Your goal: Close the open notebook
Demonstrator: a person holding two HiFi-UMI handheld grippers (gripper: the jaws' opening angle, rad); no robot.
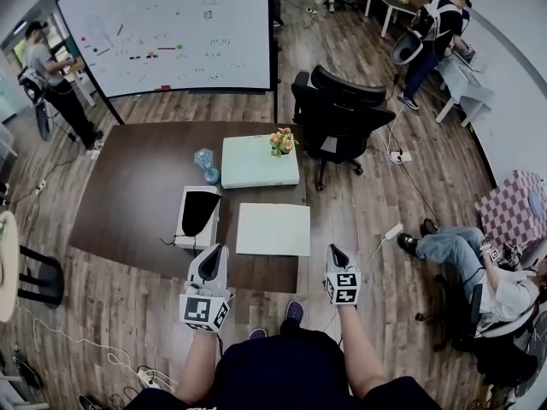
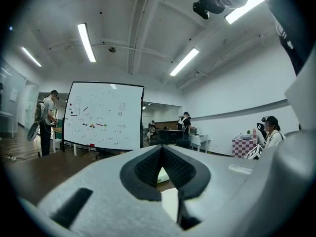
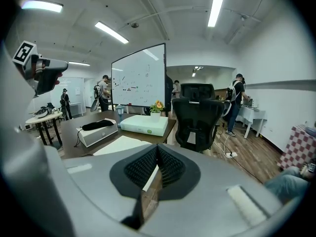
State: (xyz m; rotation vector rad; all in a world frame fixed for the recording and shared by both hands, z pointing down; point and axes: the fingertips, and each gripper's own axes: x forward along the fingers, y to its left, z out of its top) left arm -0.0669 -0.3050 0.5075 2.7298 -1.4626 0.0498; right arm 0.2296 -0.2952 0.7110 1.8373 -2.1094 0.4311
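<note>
Item: white flat notebook, lying at the near edge of the dark brown wooden bench, just ahead of and between our two claws. We are judging it set there for easy reach, with the closing not yet begun.

We are holding the left claw narrow, tips meeting, gripping nothing. We are holding the right claw likewise pinched together and empty, off the bench's near corner.

Beyond the notebook:
- pale green rectangular box, carrying a small bunch of orange flowers
- white box, bearing a black object we are failing to identify

Hard to make out: we are finding no spine or fold, so the notebook's open halves cannot be told apart.
</note>
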